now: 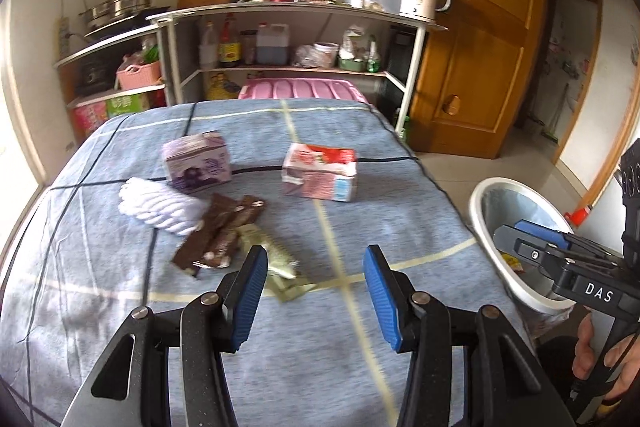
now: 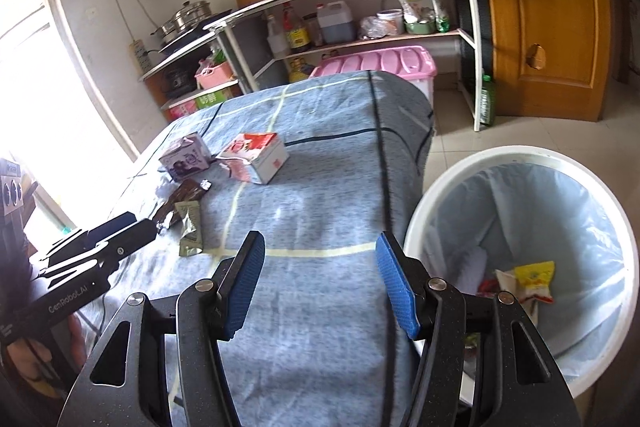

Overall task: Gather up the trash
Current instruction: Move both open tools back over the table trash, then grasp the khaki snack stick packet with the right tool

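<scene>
Right now I have the table under its blue checked cloth [image 1: 280,347] filling most of both views, with the white round bin lined with a pale blue bag [image 2: 420,219] standing on the floor just off its right-hand edge, low enough that trash can drop straight over the cloth's edge. Some yellow and red wrappers [image 2: 528,283] already lie in the bin.

The rest of the trash sits clustered left of centre: a crushed pink-and-red carton [image 1: 319,171], a purple-and-white carton [image 1: 197,161] beside it, a white knobbly bundle [image 1: 156,205], brown snack wrappers [image 1: 224,231] overlapping it, and a small green sachet [image 1: 280,267] nearest me.

My left gripper [image 1: 315,297] is spread wide and empty, hanging just short of the sachet. My right gripper [image 2: 320,283] is likewise spread and empty, at the table's corner near the bin. I judge the cloth between them gives free room to reach.
</scene>
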{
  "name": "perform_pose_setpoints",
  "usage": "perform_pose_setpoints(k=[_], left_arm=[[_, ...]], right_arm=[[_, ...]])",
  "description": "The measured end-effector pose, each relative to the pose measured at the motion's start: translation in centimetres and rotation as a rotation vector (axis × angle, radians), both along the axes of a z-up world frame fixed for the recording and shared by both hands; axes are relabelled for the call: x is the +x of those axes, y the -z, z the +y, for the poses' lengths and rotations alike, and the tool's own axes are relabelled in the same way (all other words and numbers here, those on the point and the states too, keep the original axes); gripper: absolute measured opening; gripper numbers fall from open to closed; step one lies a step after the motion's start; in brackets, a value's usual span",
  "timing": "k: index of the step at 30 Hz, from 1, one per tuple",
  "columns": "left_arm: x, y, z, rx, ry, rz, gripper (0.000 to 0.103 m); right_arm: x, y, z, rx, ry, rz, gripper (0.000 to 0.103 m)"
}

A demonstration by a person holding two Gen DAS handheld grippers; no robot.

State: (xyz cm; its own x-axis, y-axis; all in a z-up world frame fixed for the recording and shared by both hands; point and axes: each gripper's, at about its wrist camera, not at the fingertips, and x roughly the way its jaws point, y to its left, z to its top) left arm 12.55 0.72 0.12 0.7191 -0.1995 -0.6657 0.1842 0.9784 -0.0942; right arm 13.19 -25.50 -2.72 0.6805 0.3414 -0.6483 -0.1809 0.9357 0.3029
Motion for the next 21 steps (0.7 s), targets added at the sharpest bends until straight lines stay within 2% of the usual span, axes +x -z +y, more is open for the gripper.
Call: perform_pose_setpoints(k=[6, 11, 19, 21], left_arm=[[0.2, 0.6, 4.0, 0.019, -0.072, 0.002, 0.050], [0.7, 1.5, 6.7, -0.005, -0.113, 0.022, 0.050], [2.5, 2.9, 8.9, 0.006, -0.137, 0.059, 0.050], [2.8, 3.2, 9.3, -0.011, -0.141, 0.066, 0.050]], right_arm=[[1.1, 0.7, 3.1, -0.021, -0.080, 0.022, 0.059], [2.3, 1.6, 6.2, -0.049, -0.147, 0.043, 0.059], [4.2, 2.6, 11.1, -0.088, -0.254, 0.073, 0.059], [4.7, 2.8, 11.8, -0.083, -0.271, 0.075, 0.059]])
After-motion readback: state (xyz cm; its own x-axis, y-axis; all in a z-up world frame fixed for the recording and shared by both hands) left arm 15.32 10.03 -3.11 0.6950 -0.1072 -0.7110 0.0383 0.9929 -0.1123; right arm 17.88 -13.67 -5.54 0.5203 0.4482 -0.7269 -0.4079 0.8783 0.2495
